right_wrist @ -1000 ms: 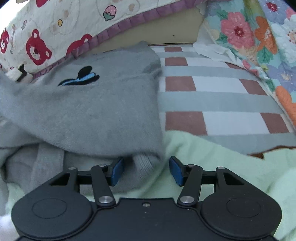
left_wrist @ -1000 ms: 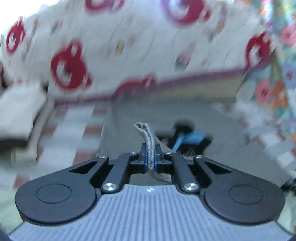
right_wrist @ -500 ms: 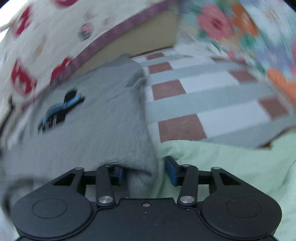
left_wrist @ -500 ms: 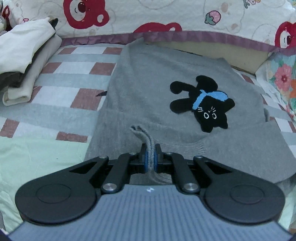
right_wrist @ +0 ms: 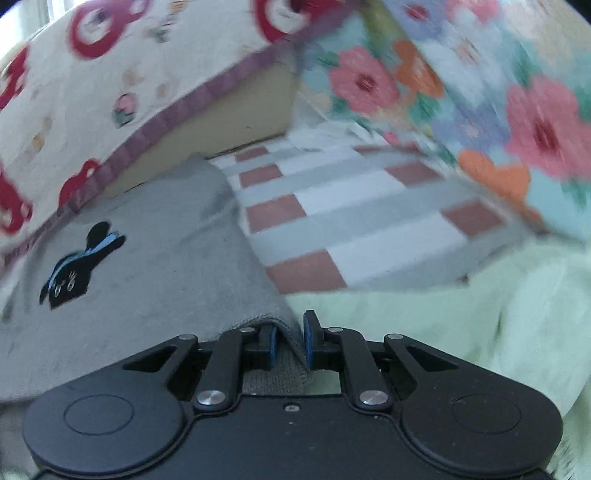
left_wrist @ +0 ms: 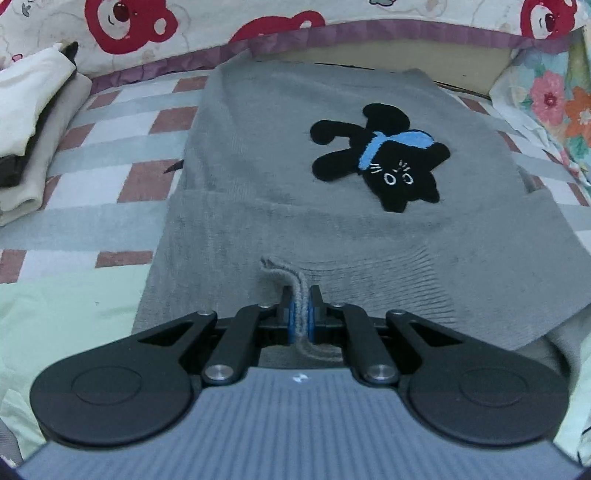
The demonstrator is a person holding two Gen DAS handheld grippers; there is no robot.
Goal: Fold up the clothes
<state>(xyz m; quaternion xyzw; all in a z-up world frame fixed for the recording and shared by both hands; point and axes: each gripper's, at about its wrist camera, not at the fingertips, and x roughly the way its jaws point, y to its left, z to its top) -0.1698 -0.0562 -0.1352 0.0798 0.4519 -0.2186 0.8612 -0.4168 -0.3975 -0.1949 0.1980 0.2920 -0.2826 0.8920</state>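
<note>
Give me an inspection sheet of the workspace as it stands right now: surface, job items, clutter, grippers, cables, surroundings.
Surface: bed with a checked sheet and a pale green cover at the near edge.
Job's things: grey sweater with a black cat patch, spread flat on the sheet, sleeve folded across its near part.
Clutter: stack of folded clothes at far left.
Grippers: left gripper shut on a ribbed edge of the sweater; right gripper has a sweater edge between its fingers, with a gap still showing, so grip cannot be confirmed.
Cables: nothing seen.
Surroundings: bear-print quilt along the far side, floral fabric at right; right view is motion-blurred.
</note>
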